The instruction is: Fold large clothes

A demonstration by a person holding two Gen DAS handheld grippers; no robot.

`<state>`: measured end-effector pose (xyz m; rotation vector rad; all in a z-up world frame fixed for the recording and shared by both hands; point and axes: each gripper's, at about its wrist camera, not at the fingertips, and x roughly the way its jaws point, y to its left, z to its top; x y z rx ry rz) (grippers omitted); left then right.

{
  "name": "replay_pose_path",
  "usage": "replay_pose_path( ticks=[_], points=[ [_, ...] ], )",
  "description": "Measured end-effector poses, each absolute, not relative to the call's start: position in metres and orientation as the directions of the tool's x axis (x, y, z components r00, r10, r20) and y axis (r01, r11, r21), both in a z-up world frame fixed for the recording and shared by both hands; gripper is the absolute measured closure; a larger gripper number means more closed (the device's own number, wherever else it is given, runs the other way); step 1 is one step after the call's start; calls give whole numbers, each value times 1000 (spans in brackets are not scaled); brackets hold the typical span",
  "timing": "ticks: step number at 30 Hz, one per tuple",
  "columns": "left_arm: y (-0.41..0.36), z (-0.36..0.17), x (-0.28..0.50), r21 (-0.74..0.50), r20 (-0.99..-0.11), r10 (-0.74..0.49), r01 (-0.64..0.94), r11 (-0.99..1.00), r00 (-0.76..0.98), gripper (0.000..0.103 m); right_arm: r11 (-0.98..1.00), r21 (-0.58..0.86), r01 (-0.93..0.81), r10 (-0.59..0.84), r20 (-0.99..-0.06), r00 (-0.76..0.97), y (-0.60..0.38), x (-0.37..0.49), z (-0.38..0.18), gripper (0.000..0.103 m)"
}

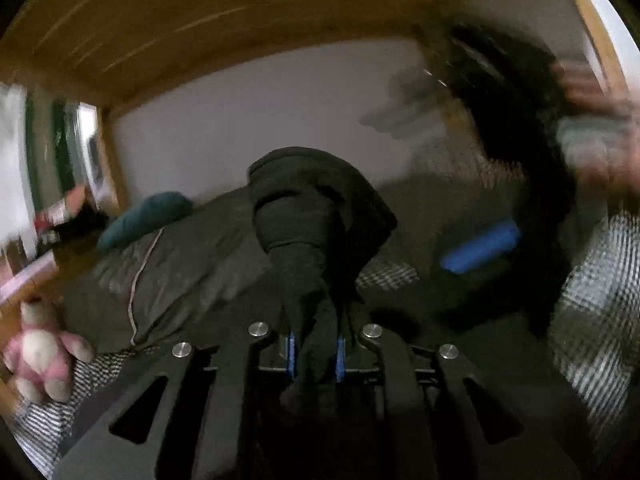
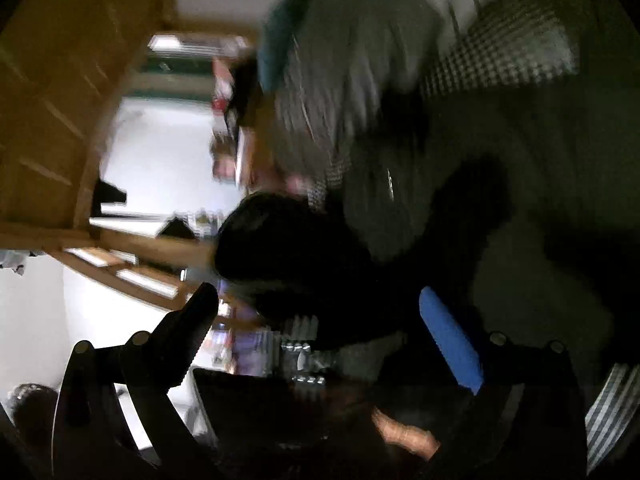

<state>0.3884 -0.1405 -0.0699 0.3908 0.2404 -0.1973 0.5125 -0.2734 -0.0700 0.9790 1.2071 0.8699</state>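
A large dark garment [image 1: 208, 256] lies spread over a checked bed cover [image 1: 592, 320]. My left gripper [image 1: 314, 356] is shut on a bunched fold of the dark garment [image 1: 304, 240], which rises between its blue-padded jaws. My right gripper [image 2: 320, 320] is open and tilted on its side above the garment [image 2: 520, 200], with nothing between its fingers. One blue finger pad [image 2: 450, 340] shows clearly. The right gripper also shows in the left wrist view as a blurred dark shape with a blue pad [image 1: 480, 246].
A teal cushion [image 1: 144, 220] lies at the garment's far left. A pink and white plush toy [image 1: 40, 352] sits at the bed's left edge. A wooden frame [image 1: 200, 20] runs overhead, with a white wall behind. Shelves with clutter [image 2: 160, 276] stand to the side.
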Motion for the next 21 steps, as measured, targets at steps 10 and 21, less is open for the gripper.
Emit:
replay_pose_path(
  ticks=[10,21],
  points=[
    [-167,-114,348,477,-248,-151,256,841,957,75,506,861,-48,852,-490,184,-265,477,-99,86],
    [-26,34,359,-62,-346,-175,163,985,922,9,363,852,-377,898,-213,385,-306,480,-50,89]
  ],
)
